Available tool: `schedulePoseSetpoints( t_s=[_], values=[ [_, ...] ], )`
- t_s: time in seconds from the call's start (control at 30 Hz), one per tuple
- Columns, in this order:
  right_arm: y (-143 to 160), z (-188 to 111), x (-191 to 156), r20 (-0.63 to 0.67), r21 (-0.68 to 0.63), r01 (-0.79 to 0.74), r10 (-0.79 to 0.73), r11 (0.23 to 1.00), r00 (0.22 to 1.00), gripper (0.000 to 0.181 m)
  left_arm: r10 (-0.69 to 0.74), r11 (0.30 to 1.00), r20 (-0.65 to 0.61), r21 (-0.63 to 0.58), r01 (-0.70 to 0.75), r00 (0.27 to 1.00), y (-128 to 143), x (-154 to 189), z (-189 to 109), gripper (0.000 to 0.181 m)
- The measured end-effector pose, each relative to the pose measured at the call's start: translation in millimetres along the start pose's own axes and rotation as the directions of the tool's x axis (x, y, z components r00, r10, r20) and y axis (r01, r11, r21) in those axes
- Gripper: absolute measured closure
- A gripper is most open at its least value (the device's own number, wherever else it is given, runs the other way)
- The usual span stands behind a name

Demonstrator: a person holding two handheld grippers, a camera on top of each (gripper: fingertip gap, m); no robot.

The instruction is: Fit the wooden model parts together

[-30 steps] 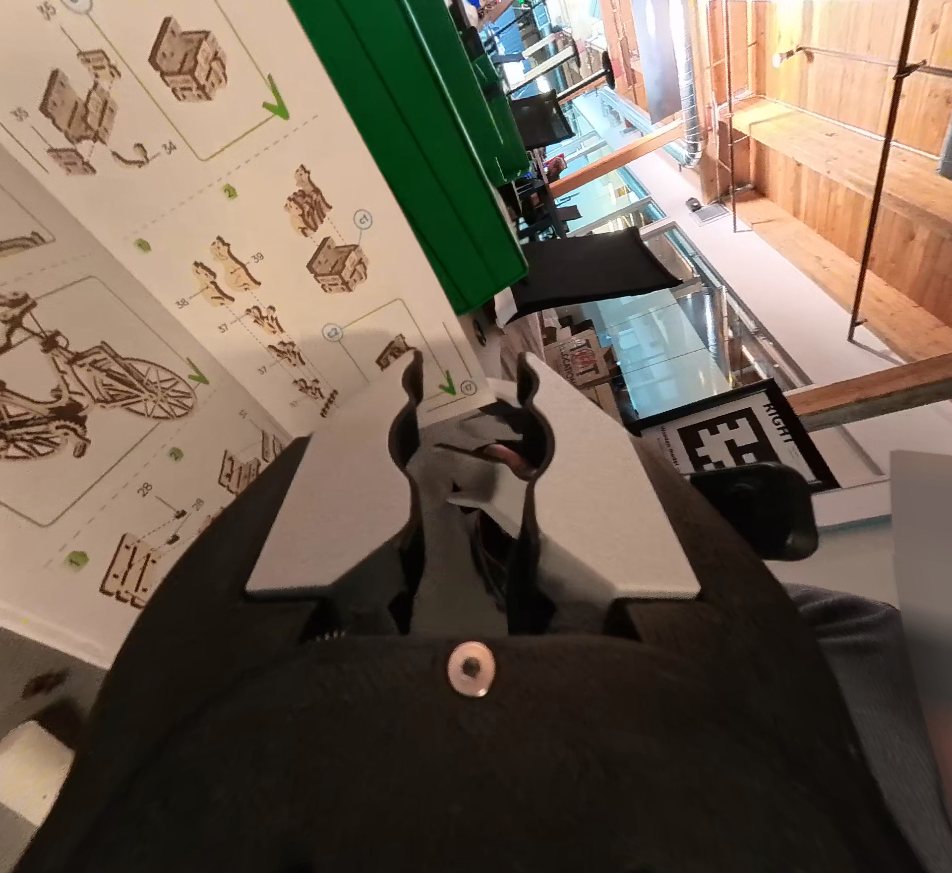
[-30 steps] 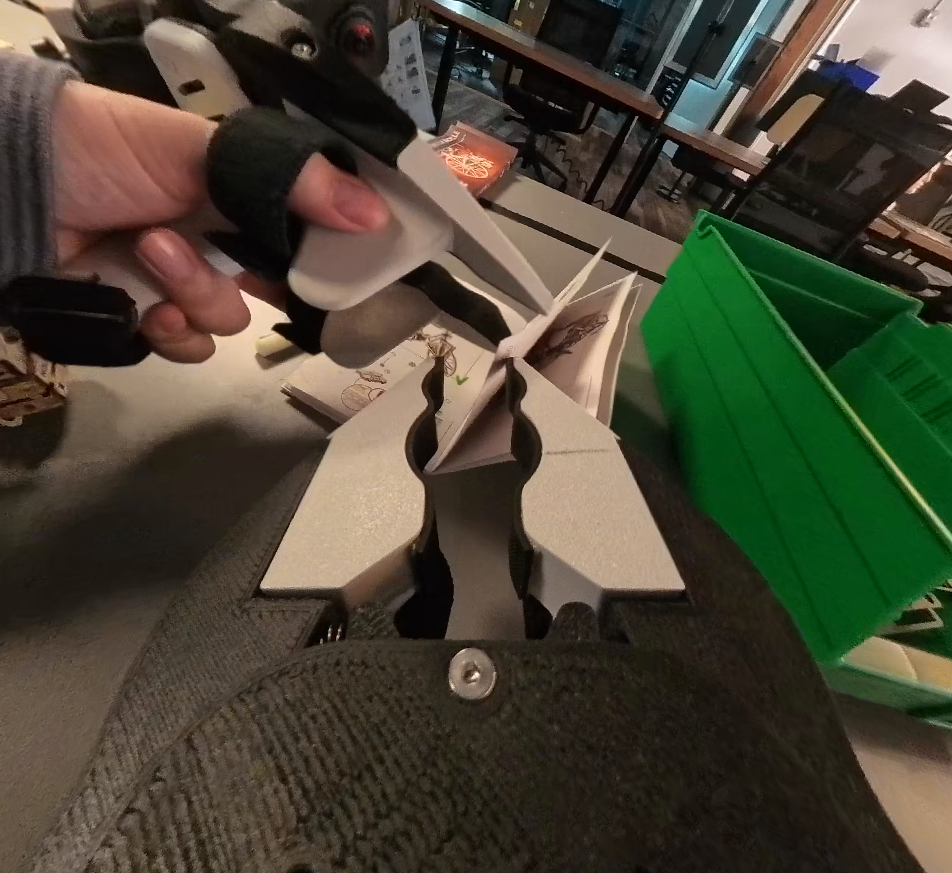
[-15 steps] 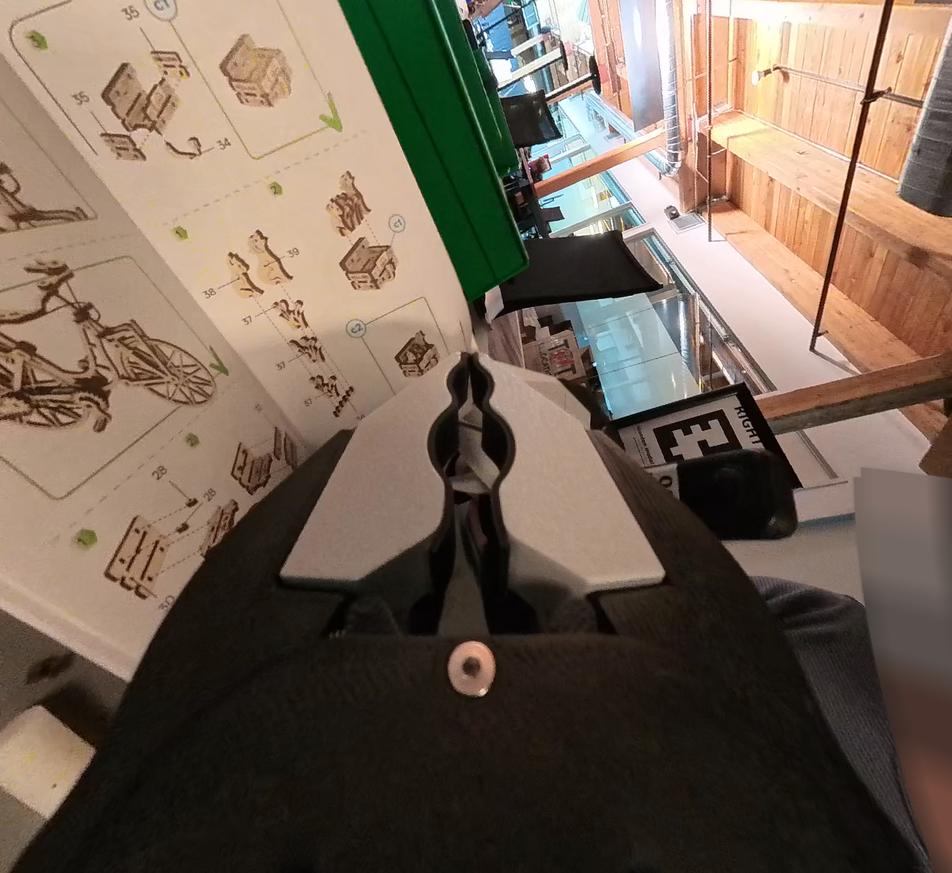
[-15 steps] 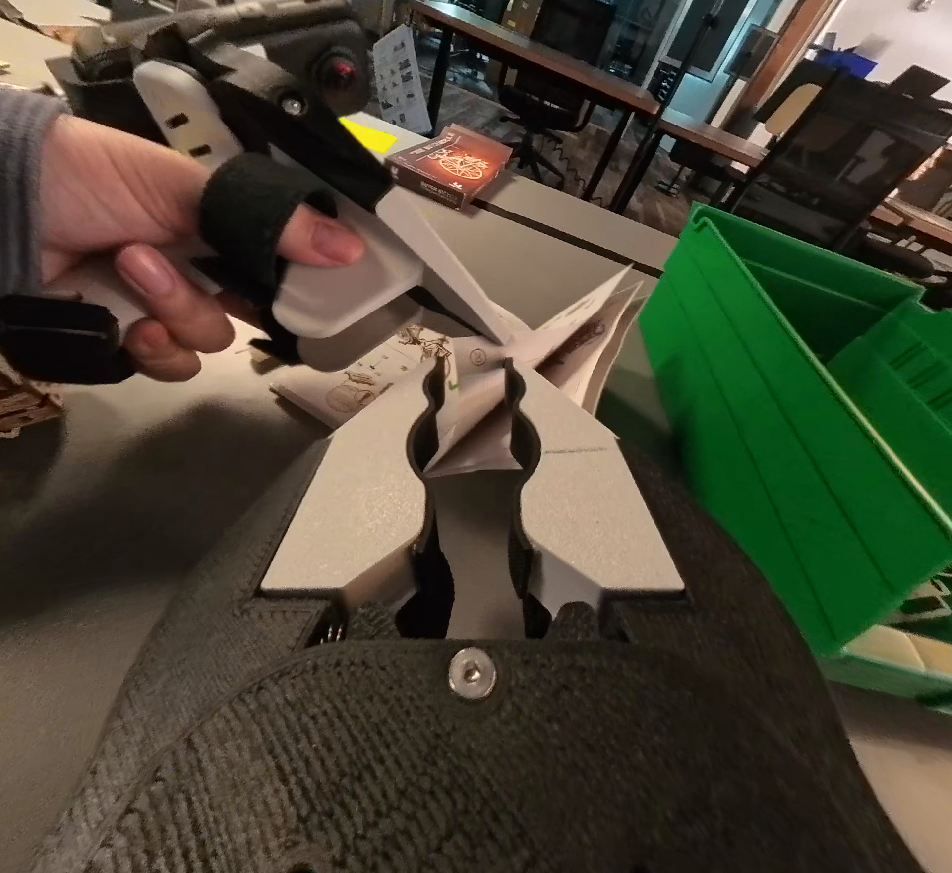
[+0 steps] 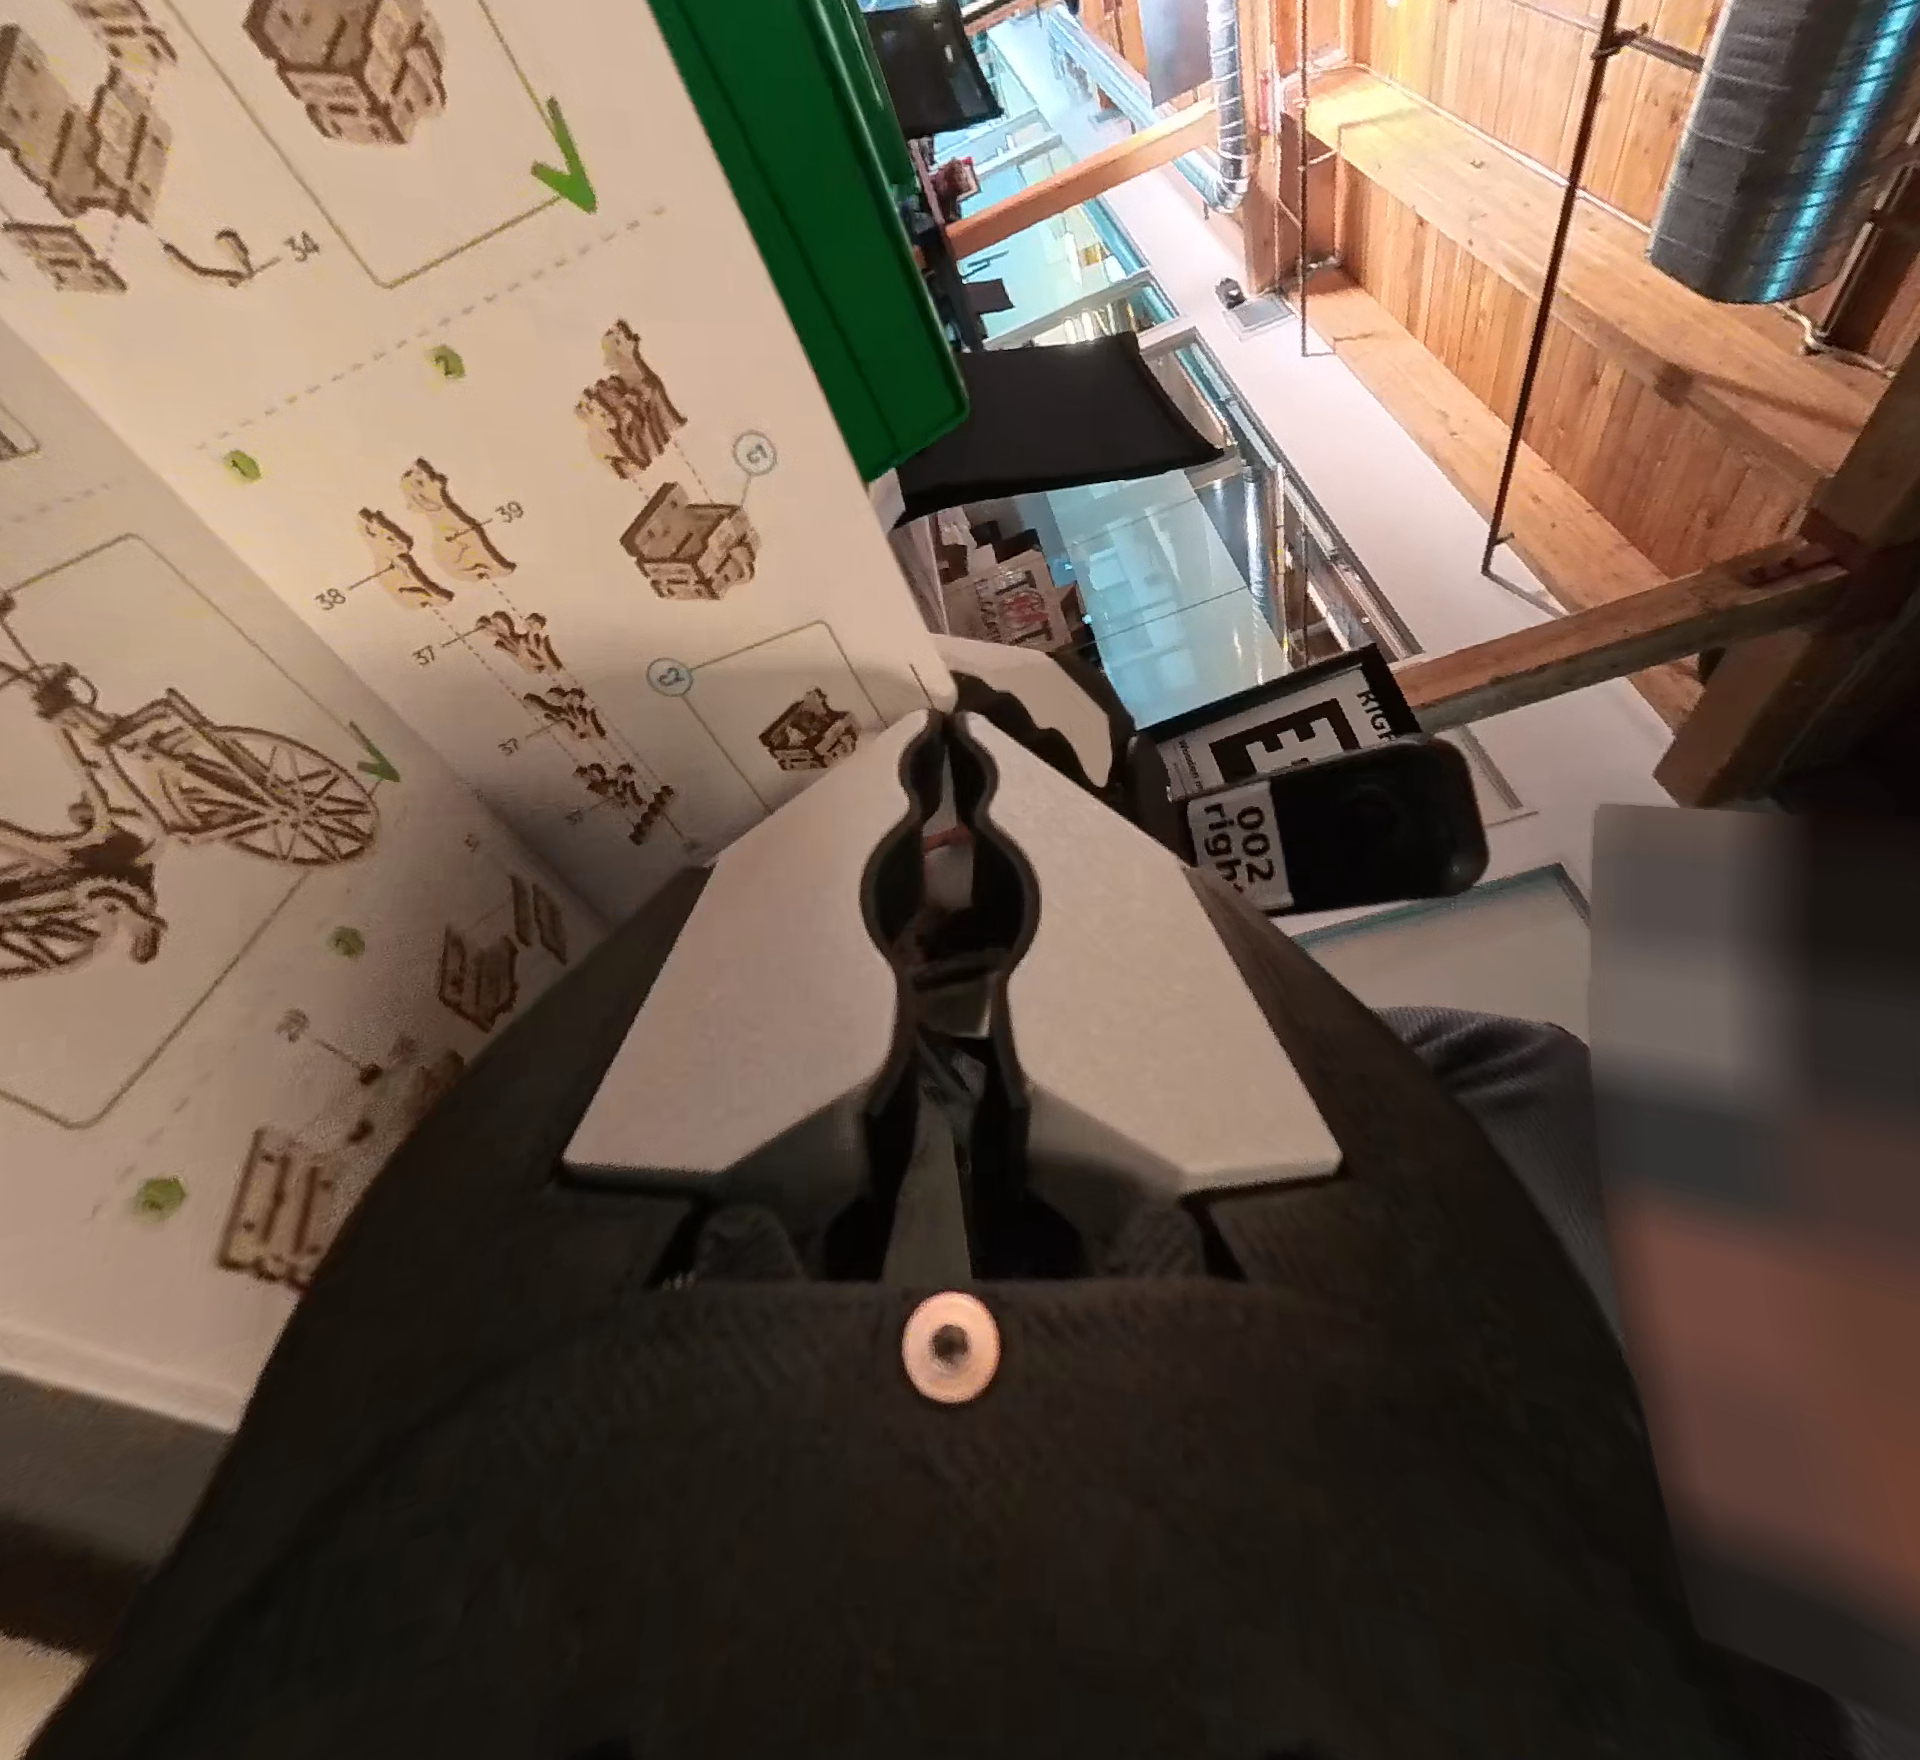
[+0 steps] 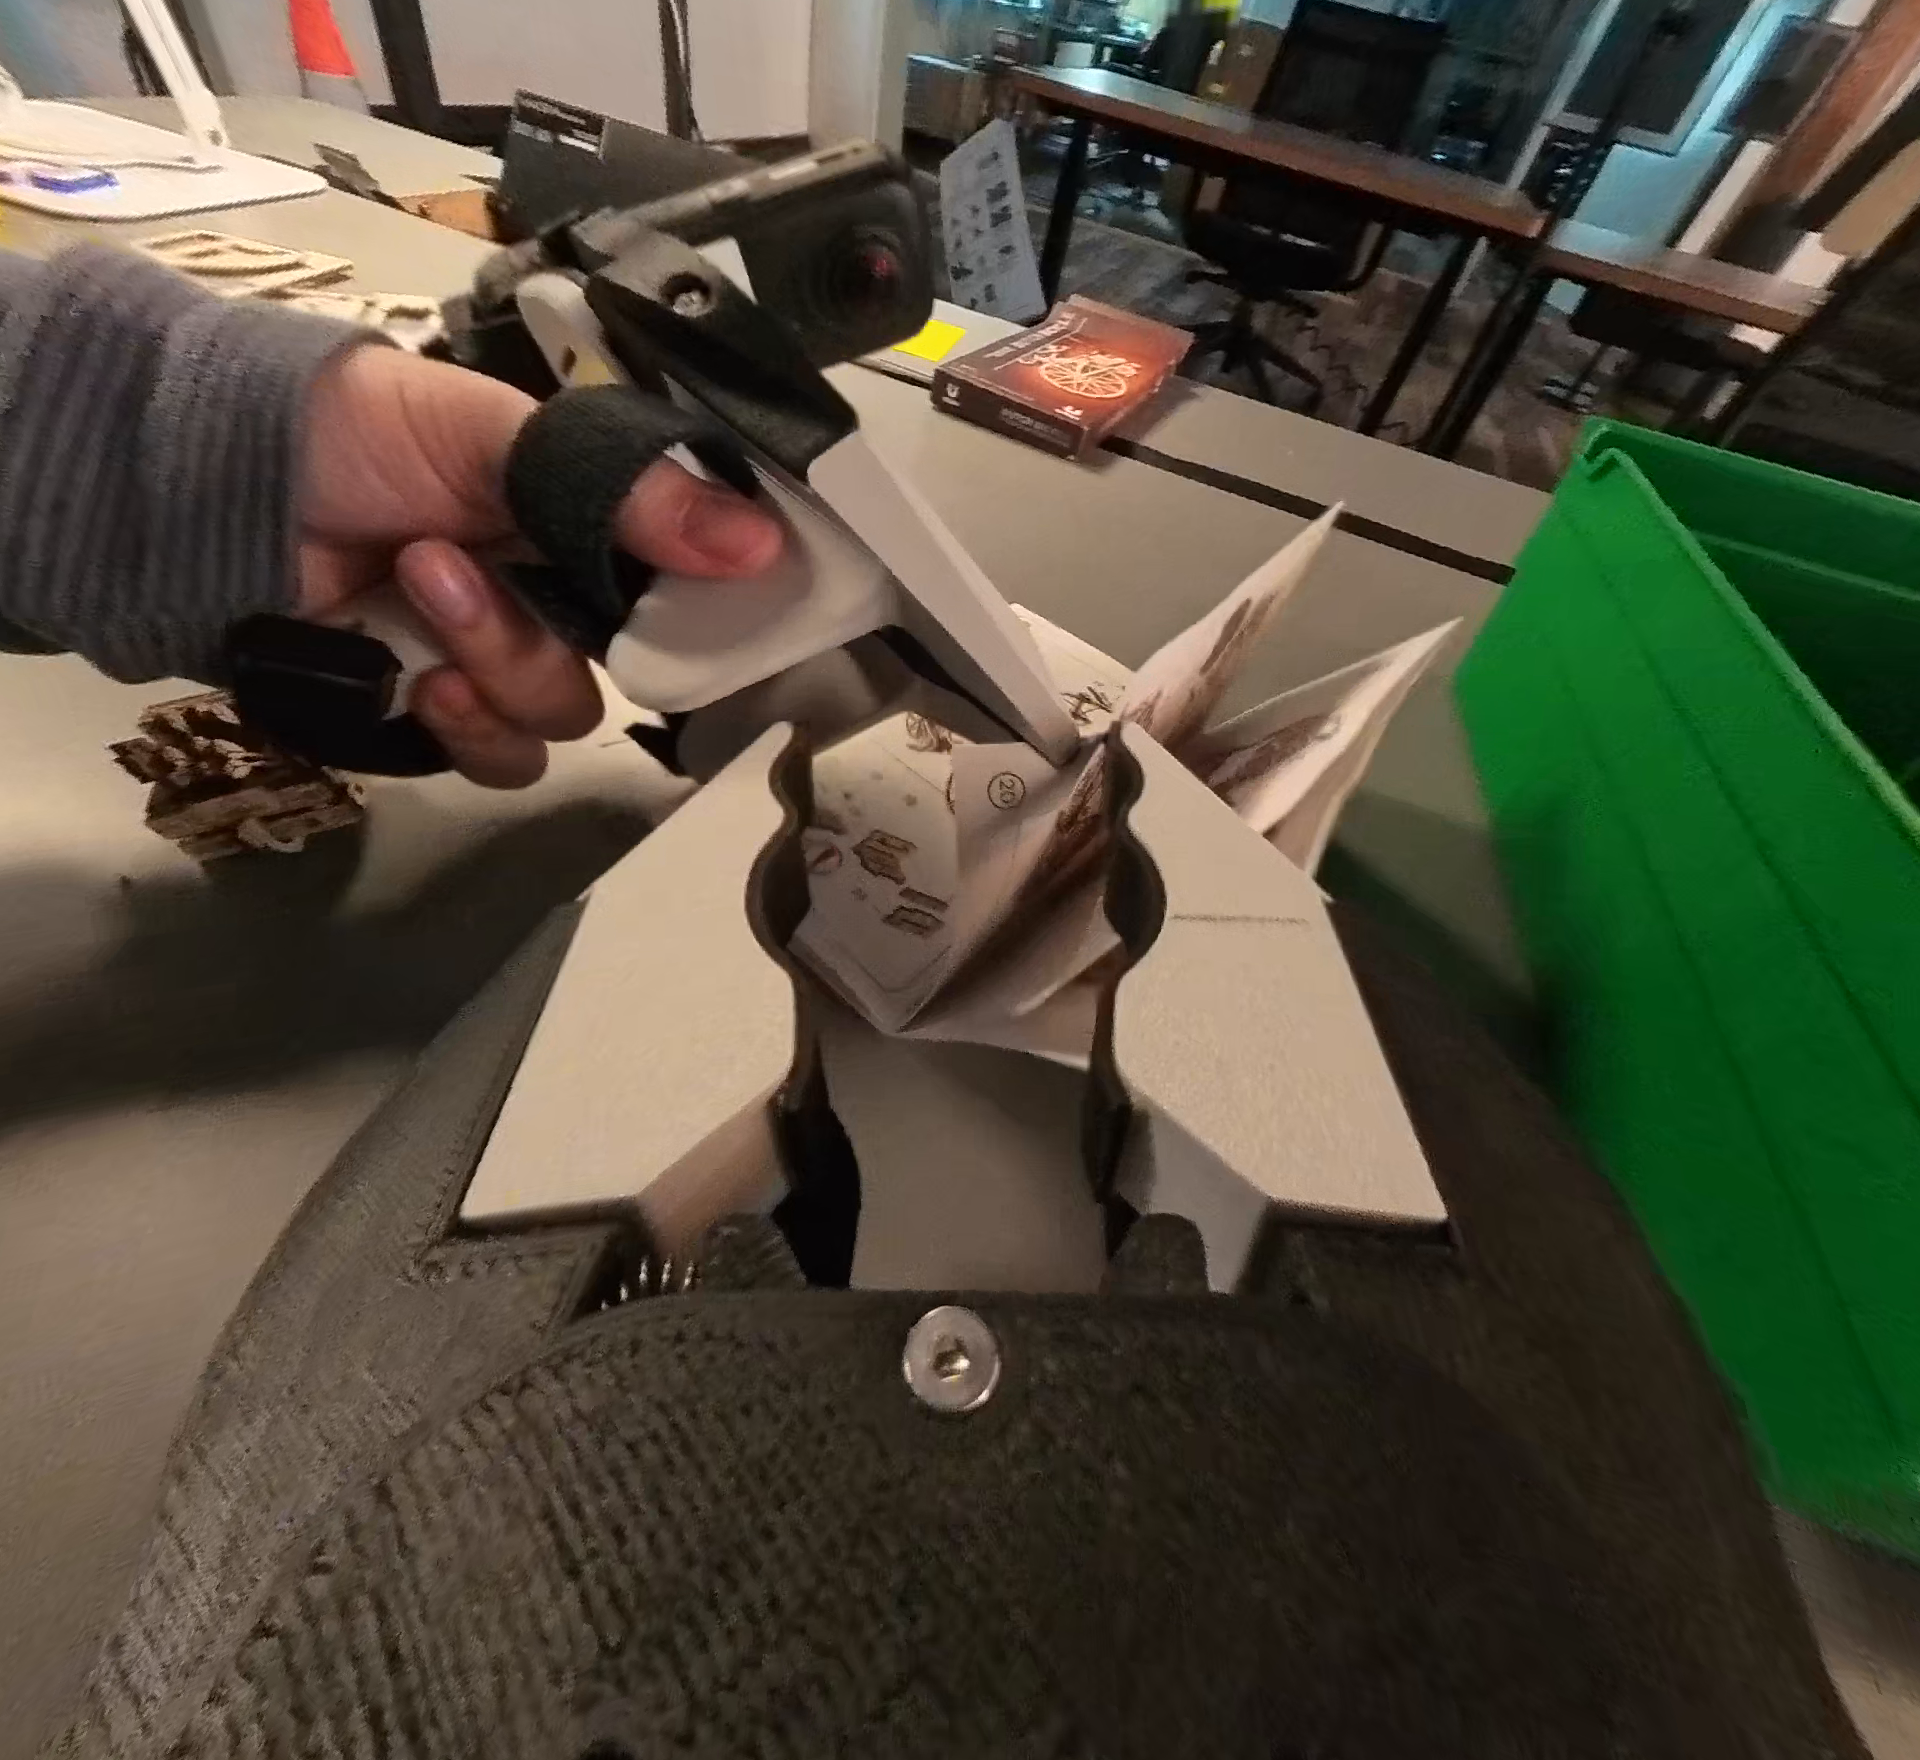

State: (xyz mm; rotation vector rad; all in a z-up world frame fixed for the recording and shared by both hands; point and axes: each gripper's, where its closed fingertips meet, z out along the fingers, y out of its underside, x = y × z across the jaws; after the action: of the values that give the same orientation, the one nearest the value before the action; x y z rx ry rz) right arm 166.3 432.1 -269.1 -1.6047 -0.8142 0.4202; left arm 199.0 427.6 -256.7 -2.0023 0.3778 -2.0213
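Observation:
An open instruction booklet (image 6: 904, 879) with printed assembly drawings sits between the fingers of my right gripper (image 6: 956, 744), whose jaws stand apart around its folded spine. My left gripper (image 5: 940, 723) is shut on the corner of one booklet page (image 5: 468, 484). In the right wrist view a hand holds it (image 6: 1070, 754) above and left of the booklet, pinching that page. A brown wooden model part (image 6: 239, 785) lies on the grey table (image 6: 208, 1139) at the left, away from both grippers. The right gripper also shows in the left wrist view (image 5: 1060, 702).
A green plastic bin (image 6: 1714, 879) stands close on the right; it shows in the left wrist view (image 5: 790, 152) too. A dark model box (image 6: 1060, 380) lies at the table's far edge. Flat wooden sheets (image 6: 249, 256) lie far left. Office tables and chairs stand beyond. The tips of both grippers are at nearly the same place.
My left gripper went from open to shut on the page corner and has lifted it. My right gripper's jaws have spread wider around the booklet.

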Motion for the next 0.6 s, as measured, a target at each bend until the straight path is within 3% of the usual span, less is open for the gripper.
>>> schedulePoseSetpoints(
  t_s=[0.27,0.53,0.6],
  values=[
    [-4.8,-1.6,-11.9,0.115,0.035,-0.033,0.029,0.999,0.993,0.123,-0.022,0.996,-0.124,-0.091,0.011,0.992,14.8,14.3,6.9,0.181],
    [-2.9,-7.1,2.7,0.003,0.036,0.004,-0.004,0.999,1.000,0.124,0.033,0.996,-0.054,-0.085,-0.037,0.998,9.8,9.3,6.4,0.181],
    [0.7,-11.2,8.6,-0.049,0.010,0.033,-0.033,0.999,0.998,0.135,0.047,0.995,-0.028,-0.087,-0.049,0.999,9.9,6.5,5.0,0.181]
  ],
)
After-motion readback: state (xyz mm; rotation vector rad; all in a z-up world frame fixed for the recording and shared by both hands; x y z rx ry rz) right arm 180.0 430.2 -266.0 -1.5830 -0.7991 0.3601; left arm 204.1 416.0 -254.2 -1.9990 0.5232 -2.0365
